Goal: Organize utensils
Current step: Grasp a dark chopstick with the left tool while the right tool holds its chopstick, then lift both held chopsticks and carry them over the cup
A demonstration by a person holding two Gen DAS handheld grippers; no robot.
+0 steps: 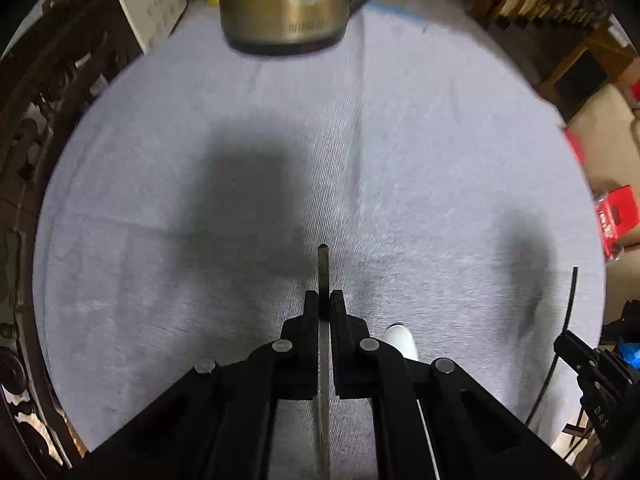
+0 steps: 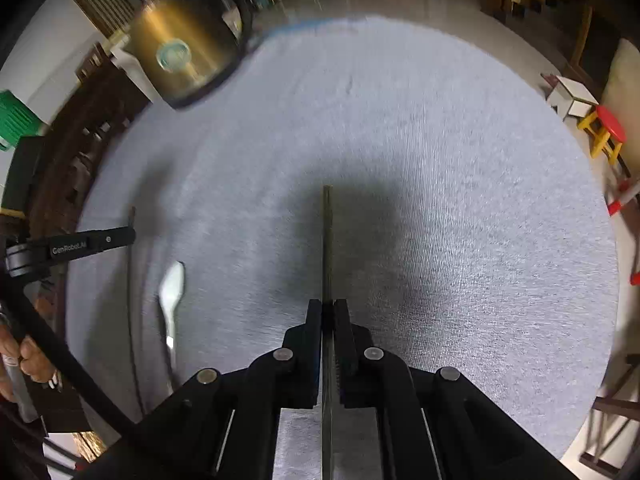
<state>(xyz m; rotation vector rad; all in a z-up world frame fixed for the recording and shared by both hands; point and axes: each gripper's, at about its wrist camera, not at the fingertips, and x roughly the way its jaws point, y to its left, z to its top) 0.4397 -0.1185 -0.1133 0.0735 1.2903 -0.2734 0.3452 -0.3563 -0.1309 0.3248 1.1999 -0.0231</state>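
A gold metal mug [image 1: 284,4] with a dark handle stands at the far edge of the grey cloth [image 1: 420,168]; it also shows in the right wrist view [image 2: 188,48]. My left gripper [image 1: 324,304] is shut on a thin dark chopstick [image 1: 323,268] that points forward above the cloth. My right gripper [image 2: 328,312] is shut on another chopstick [image 2: 327,240], also pointing forward. A white spoon [image 2: 173,292] lies on the cloth between the grippers; its bowl [image 1: 402,340] peeks out beside my left fingers.
The left gripper [image 2: 80,244] and its chopstick show at the left of the right wrist view; the right gripper [image 1: 592,372] shows at the right of the left wrist view. Dark wooden furniture [image 1: 48,92] borders the left. Stools [image 2: 604,132] stand on the floor to the right.
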